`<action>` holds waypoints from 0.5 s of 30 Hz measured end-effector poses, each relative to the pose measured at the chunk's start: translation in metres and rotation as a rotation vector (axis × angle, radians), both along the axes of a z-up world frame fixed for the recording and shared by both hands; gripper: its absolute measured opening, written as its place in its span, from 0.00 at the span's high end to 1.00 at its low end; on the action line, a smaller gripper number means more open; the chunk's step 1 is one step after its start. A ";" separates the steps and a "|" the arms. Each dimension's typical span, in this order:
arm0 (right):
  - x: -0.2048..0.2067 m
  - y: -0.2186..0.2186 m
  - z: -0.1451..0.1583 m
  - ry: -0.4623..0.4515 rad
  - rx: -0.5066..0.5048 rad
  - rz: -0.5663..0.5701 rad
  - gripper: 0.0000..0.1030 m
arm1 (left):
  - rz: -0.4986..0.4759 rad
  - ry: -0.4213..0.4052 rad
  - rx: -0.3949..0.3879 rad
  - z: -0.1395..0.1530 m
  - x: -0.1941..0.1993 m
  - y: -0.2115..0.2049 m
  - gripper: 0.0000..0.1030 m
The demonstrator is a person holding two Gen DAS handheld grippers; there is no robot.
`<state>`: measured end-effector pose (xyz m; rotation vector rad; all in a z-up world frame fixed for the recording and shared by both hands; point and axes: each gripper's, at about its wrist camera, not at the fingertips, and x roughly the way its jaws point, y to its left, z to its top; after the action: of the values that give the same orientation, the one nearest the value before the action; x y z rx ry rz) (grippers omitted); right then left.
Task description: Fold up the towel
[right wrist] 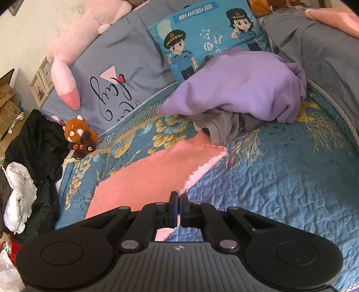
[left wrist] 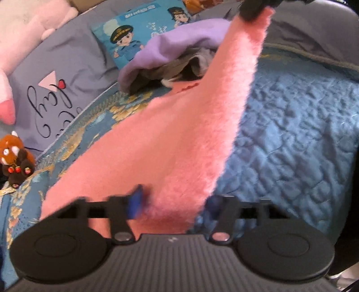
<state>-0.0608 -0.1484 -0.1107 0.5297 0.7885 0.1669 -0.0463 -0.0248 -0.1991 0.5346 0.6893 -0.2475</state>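
The pink fluffy towel (left wrist: pixel 179 134) stretches from the blue quilted bedspread (left wrist: pixel 291 134) up to the top right in the left wrist view. There the black right gripper (left wrist: pixel 253 10) holds one corner high. My left gripper (left wrist: pixel 174 204) is open, its blurred blue pads (left wrist: pixel 135 202) spread wide apart with the towel's near end lying between them. In the right wrist view, the right gripper (right wrist: pixel 179 197) is shut on the towel's edge. The rest of the towel (right wrist: pixel 152 173) slopes down onto the bed.
A purple garment over grey clothes (right wrist: pixel 242 89) lies just behind the towel. Pillows (right wrist: pixel 125 67), a blue cartoon cushion (right wrist: pixel 202 38) and a small red panda plush (right wrist: pixel 78 134) line the bed's far side. Dark clothes (right wrist: pixel 38 143) pile at the left edge.
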 end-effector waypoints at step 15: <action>-0.008 -0.012 0.001 -0.015 0.034 -0.100 0.98 | 0.114 0.063 -0.076 0.028 0.004 0.053 0.78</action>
<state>-0.0692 -0.1601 -0.1094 0.5986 0.7436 0.0916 -0.0423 0.0283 -0.1714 0.4145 0.7659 -0.1838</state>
